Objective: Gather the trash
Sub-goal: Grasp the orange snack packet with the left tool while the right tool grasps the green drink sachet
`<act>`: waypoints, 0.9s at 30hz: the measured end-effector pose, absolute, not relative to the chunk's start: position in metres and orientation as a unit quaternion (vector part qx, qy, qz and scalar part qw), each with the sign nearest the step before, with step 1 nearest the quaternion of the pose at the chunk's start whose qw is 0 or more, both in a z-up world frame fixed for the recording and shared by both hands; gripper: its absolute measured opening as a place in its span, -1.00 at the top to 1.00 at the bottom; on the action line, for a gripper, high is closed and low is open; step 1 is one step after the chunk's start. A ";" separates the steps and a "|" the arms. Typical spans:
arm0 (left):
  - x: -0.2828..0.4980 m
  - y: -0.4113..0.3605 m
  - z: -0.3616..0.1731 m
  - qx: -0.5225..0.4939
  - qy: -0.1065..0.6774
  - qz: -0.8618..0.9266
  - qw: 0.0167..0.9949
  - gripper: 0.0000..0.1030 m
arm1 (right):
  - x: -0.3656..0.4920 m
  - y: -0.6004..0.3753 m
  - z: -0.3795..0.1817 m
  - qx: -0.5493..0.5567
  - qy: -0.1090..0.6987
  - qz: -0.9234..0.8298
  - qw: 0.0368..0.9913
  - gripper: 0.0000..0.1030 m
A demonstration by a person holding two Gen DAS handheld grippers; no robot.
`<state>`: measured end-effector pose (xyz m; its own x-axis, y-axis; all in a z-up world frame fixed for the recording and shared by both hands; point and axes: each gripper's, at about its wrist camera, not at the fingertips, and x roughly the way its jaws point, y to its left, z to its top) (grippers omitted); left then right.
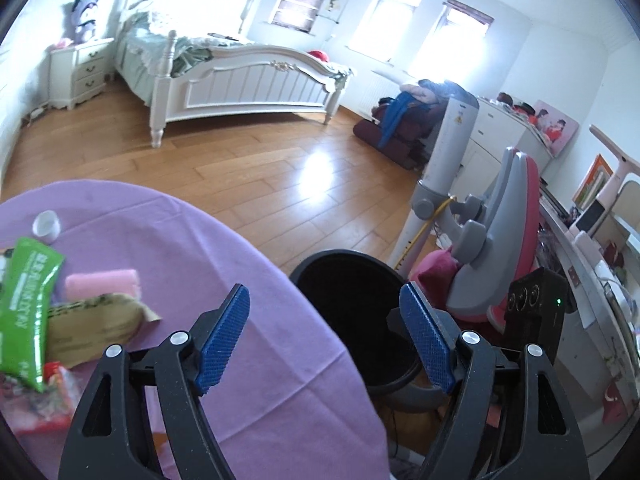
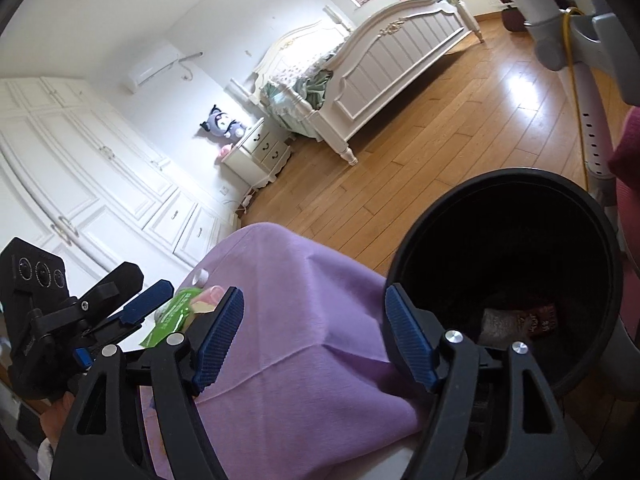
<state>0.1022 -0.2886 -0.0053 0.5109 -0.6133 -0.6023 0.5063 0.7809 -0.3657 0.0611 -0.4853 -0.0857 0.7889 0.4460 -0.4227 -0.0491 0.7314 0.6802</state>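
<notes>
Two black grippers with blue ribbed pads fill the lower edge of our frames, both spread wide and holding nothing. Our left gripper hangs over the seam between a table draped in purple cloth and a round black trash bin, which sits at lower centre of the left wrist view. Our right gripper straddles the same cloth edge, its right finger overlapping the bin's rim in the lower right of the right wrist view. Inside the bin, near the bottom, we can make out a crumpled grey and dark red wrapper.

On the cloth at the left edge of the left wrist view lies the remaining litter: a glossy green plastic packet, a tan paper bag touching it, a red and clear snack wrapper below them, a pink foam roll just above the bag, and a small white cap further up, apart from the rest.

Beyond the bin, at right, stands a grey and pink child's chair. Farther off, across the wood plank floor, we see a white panelled bed and a white nightstand bearing a purple plush toy in the upper left.
</notes>
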 end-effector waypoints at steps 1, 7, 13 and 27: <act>0.100 -0.273 -0.002 -0.075 0.370 -0.316 0.871 -0.49 | 0.065 -0.474 -0.080 0.330 0.297 0.152 0.883 -0.42; 0.088 -0.167 0.011 -0.089 0.343 -0.237 0.905 -0.49 | 0.092 -0.407 -0.048 0.262 0.324 0.212 0.884 -0.42; 0.089 -0.054 -0.006 -0.120 0.350 -0.132 0.920 -0.49 | 0.132 -0.326 -0.025 0.193 0.378 0.273 0.864 -0.42; 0.136 0.048 -0.066 -0.157 0.433 -0.077 0.884 -0.25 | 0.217 -0.207 -0.056 0.098 0.533 0.253 0.801 -0.42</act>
<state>0.1362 0.0475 -0.0659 0.6139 -0.2714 -0.7413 -0.0004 0.9389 -0.3441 0.2165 -0.2066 -0.0559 0.3028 0.5099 -0.8051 -0.3018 0.8526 0.4265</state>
